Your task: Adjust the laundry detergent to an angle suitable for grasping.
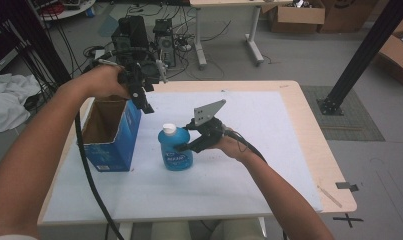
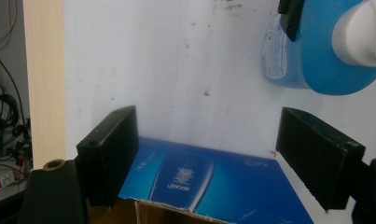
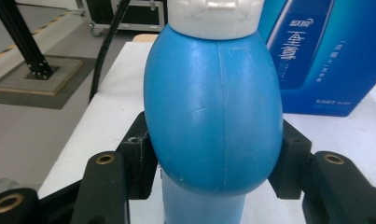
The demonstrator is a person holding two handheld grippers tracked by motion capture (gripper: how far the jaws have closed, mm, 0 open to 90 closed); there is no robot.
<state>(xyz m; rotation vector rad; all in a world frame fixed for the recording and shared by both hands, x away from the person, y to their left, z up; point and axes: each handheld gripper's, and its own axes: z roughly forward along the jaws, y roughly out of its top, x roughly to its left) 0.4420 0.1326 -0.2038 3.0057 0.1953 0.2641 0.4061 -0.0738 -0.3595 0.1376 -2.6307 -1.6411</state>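
A blue plastic bottle [image 1: 176,147] with a white cap stands upright on the white mat, just right of the blue box. My right gripper [image 1: 185,146] is shut on the bottle's body from the right; in the right gripper view both pads press the round blue bottle [image 3: 213,112] at its widest part. My left gripper [image 1: 144,102] hovers over the top right edge of the open blue cardboard box [image 1: 109,132], jaws open and nothing between them. From above, the left gripper view looks down on the box's side [image 2: 209,184] and the bottle [image 2: 321,51] beyond.
The white mat [image 1: 269,150] covers most of the wooden table [image 1: 314,135]. A black frame post [image 1: 359,55] rises at the right. On the floor behind sit computer towers [image 1: 139,30], cables and cardboard boxes [image 1: 296,15]. A white cloth [image 1: 6,100] lies at the left.
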